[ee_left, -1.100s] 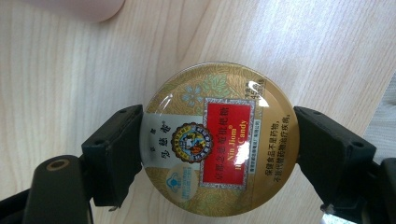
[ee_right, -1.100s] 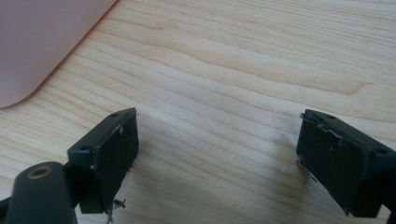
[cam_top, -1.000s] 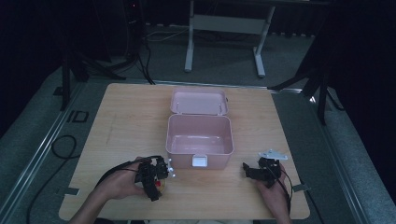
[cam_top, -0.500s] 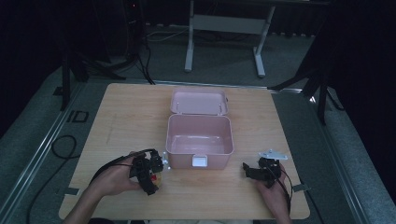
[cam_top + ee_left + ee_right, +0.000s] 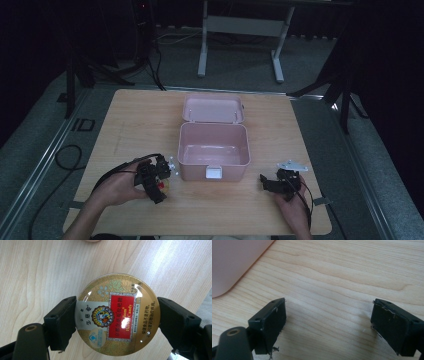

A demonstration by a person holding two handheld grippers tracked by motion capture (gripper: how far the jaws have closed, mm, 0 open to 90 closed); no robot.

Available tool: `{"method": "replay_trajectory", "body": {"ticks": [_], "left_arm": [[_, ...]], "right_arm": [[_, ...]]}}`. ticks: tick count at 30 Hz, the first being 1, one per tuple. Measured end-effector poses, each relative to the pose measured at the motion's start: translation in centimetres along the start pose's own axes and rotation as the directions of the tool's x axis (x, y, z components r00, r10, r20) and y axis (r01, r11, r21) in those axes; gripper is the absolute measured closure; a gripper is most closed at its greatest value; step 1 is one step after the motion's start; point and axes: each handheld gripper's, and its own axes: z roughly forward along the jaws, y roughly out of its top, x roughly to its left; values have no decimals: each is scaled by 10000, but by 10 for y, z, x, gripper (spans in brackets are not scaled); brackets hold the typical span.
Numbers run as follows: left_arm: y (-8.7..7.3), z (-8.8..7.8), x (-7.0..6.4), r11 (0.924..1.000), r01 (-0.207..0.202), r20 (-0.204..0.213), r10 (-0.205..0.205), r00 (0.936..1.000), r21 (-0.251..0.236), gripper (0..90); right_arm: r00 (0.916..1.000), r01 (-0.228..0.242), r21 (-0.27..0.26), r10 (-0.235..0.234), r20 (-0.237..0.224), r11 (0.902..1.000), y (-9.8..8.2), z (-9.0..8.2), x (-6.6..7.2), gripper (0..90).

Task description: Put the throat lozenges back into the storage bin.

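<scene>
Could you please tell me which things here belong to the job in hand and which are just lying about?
In the job:
- round candy tin, clamped in the left hand-held gripper
- open pink box, just beside it
- right hand-held gripper, open on bare table

Just about:
- wooden table as support
- metal stand legs on the floor behind
- floor cable

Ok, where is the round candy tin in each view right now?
High view: candy tin at lower left, in the left gripper, beside the pink box.
Left gripper view: centre, clamped between both jaws.
Right gripper view: not in it.
Shared landmark: the pink box, at the right gripper view's top left corner.
</scene>
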Motion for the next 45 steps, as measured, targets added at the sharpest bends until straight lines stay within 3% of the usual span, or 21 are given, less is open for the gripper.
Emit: {"method": "replay_trajectory", "body": {"ticks": [31,45], "left_arm": [[-2,-21,19,9990,421,-88,-423,9991,-131,208],[1,-31,24,9994,327,-99,-328,9994,-110,207]], "right_arm": [[10000,0,-1,0,0,10000,0,0,0,128],[10000,-3,4,3,1,10000,0,0,0,127]]}}
